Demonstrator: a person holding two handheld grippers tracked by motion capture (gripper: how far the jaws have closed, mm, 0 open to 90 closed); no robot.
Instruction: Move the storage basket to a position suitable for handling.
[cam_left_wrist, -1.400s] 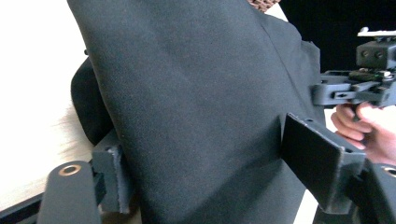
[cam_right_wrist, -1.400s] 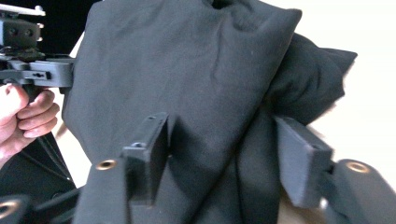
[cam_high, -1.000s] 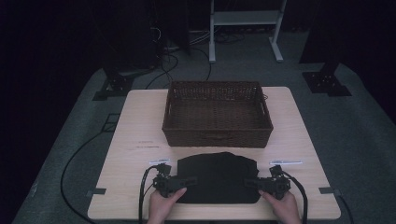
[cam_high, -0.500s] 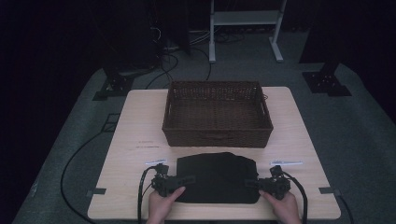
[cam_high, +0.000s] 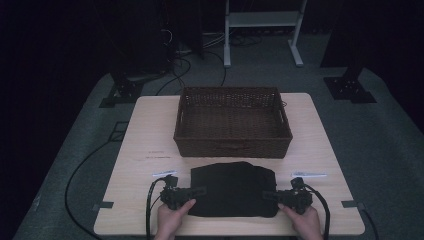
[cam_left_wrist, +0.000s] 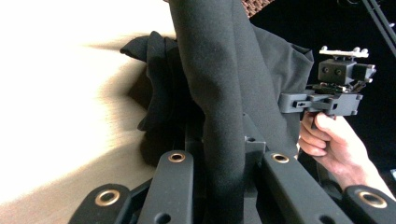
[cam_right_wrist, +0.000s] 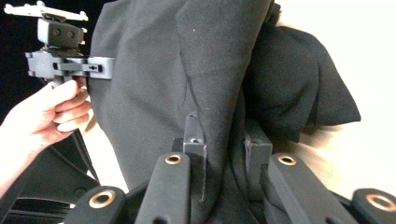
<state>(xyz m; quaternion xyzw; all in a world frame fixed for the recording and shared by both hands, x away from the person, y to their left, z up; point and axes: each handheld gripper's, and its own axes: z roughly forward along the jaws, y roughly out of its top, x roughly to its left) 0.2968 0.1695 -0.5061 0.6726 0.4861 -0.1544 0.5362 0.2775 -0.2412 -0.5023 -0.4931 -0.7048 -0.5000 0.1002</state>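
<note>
At the near edge of a pale wooden table (cam_high: 140, 135), a person works a folded black cloth (cam_high: 232, 189) with a handheld gripper in each hand. From the high view, the left gripper (cam_high: 197, 190) meets the cloth's left side and the right gripper (cam_high: 268, 195) meets its right side, both hands (cam_high: 172, 220) low at the table's front rim, cables looping back behind them. Seen along the left gripper's own jaws, a thick fold of the black cloth (cam_left_wrist: 219, 93) runs up between them, the jaws closed in tight against it on both sides; beyond it the other hand (cam_left_wrist: 334, 144) grips the right gripper at the cloth's far edge. Seen along the right gripper's jaws, the same holds: a ridge of dark fabric (cam_right_wrist: 210, 70) is pinched between them, the jaws drawn close on the fold, with the left gripper (cam_right_wrist: 107, 67) touching the opposite edge. Just behind the cloth, near but apart from it, stands a brown wicker basket (cam_high: 232, 145), long side toward the person. Strips of tape (cam_high: 164, 173) lie on the tabletop beside the cloth's corners.
</note>
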